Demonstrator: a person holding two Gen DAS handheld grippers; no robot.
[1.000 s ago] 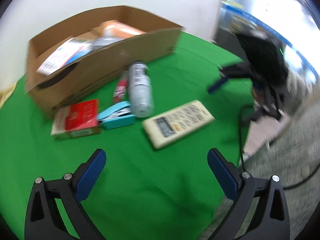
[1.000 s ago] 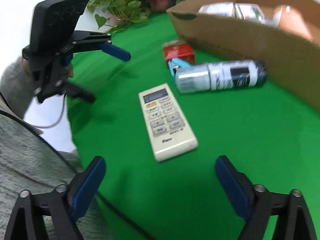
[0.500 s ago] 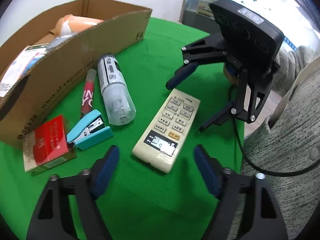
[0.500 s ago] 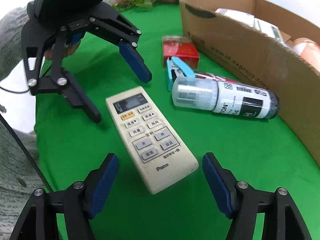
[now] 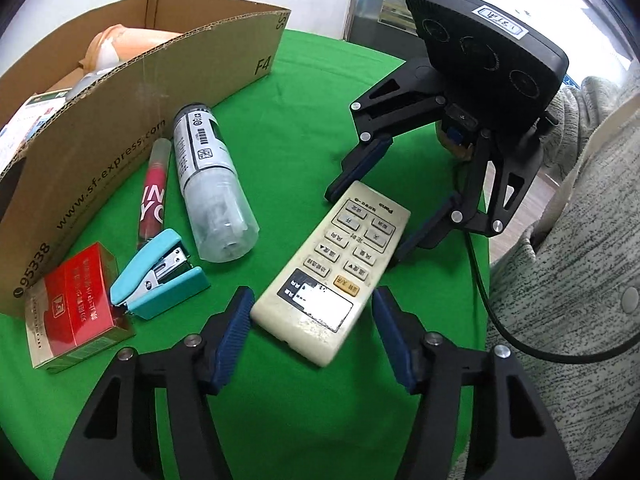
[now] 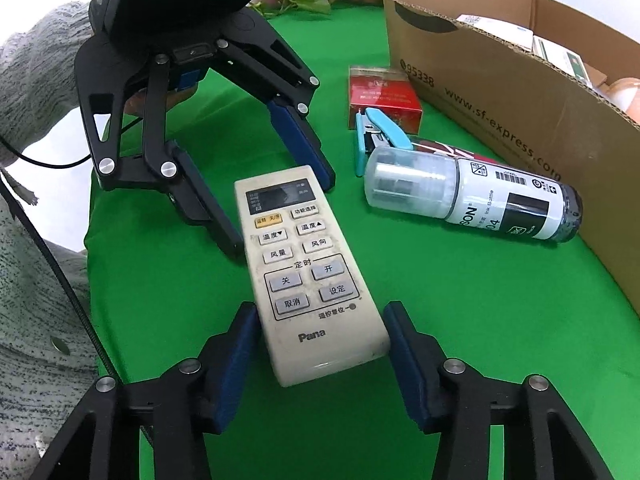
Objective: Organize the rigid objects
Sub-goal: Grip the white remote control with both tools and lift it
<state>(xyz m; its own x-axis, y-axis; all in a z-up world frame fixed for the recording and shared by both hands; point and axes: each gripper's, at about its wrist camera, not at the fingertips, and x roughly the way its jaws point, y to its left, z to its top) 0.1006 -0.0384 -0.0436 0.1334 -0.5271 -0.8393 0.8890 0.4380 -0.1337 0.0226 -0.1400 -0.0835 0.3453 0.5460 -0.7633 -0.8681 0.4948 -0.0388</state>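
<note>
Off-white remote control (image 5: 334, 270) flat on the green surface (image 5: 304, 120), buttons up, well apart from the cardboard box (image 5: 120, 128) and serving as landmark here. Left hand-held gripper (image 5: 312, 340) at the display end of the remote, blue pads (image 5: 234, 330) wide apart, one on each side of that end; near pad just beside the casing, contact impossible to confirm. Right hand-held gripper (image 6: 320, 360) at the opposite, branded end, likewise spread wide, pads (image 6: 240, 360) flanking the casing closely, nothing clamped. Each hand-held gripper visible in the other's camera, standing over the far end of the remote with fingers straddling it. Between remote and box: a white ink bottle (image 5: 212, 184) with clear cap lying on its side, near the remote but not touching. Beyond the bottle, toward the box, a dark red tube (image 5: 152, 200) lying alongside it. Teal stapler (image 5: 160, 276) beside the bottle's cap end, touching a red packet (image 5: 76, 304) that sits close against the box wall. Inside the box, an orange item (image 5: 120, 40) and printed cartons (image 6: 556, 52), partly hidden by the wall.
</note>
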